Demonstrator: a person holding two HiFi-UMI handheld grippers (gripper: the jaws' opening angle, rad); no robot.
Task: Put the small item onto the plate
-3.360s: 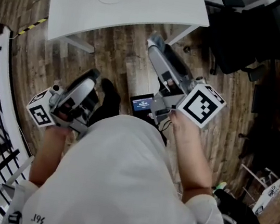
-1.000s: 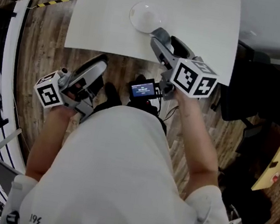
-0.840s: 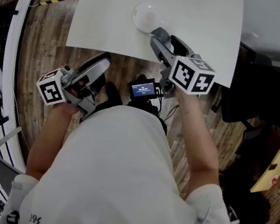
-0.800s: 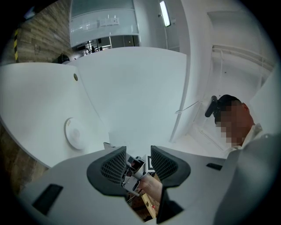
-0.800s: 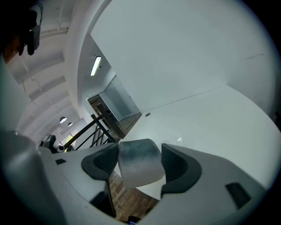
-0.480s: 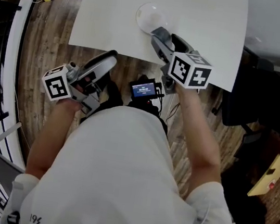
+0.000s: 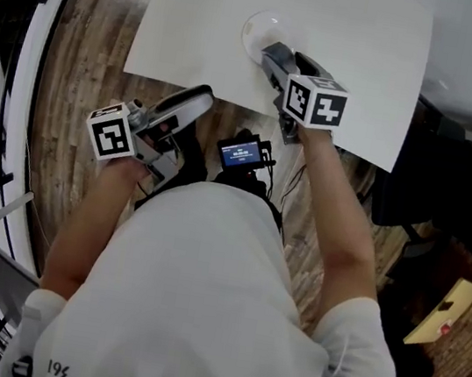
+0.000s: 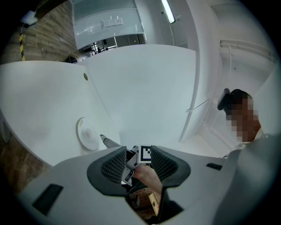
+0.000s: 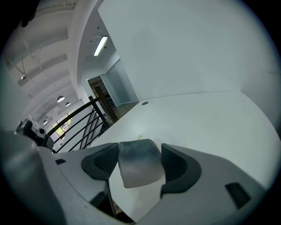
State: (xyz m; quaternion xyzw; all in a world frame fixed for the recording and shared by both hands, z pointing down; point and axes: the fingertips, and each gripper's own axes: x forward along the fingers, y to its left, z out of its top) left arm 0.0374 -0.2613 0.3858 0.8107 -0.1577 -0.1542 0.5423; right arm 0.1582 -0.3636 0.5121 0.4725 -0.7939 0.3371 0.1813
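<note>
My right gripper (image 7: pixel 271 53) reaches out to twelve o'clock over the white table (image 7: pixel 365 44), and its jaws are clamped on the small item (image 9: pixel 138 168), a grey, rounded block that fills the gap from pad to pad in the right gripper view. From the head view the nose of that gripper overlaps the plate (image 7: pixel 256 25) at the plate's five o'clock edge. The item itself is tucked out of sight there, so I can't say whether it touches the plate. The marker cube (image 7: pixel 315 101) sits at the gripper's six o'clock end, above my hand. Over at nine o'clock from it, my left gripper (image 7: pixel 199 97) hangs off the table's near edge, above the wooden floor (image 7: pixel 90 45). Its jaws stand apart with nothing held. In the left gripper view (image 8: pixel 134 163) I see through the gap to my other hand and its cube. The round white plate (image 8: pixel 87 133) lies at ten o'clock of the jaws, with the right gripper's tip just beside it.
</note>
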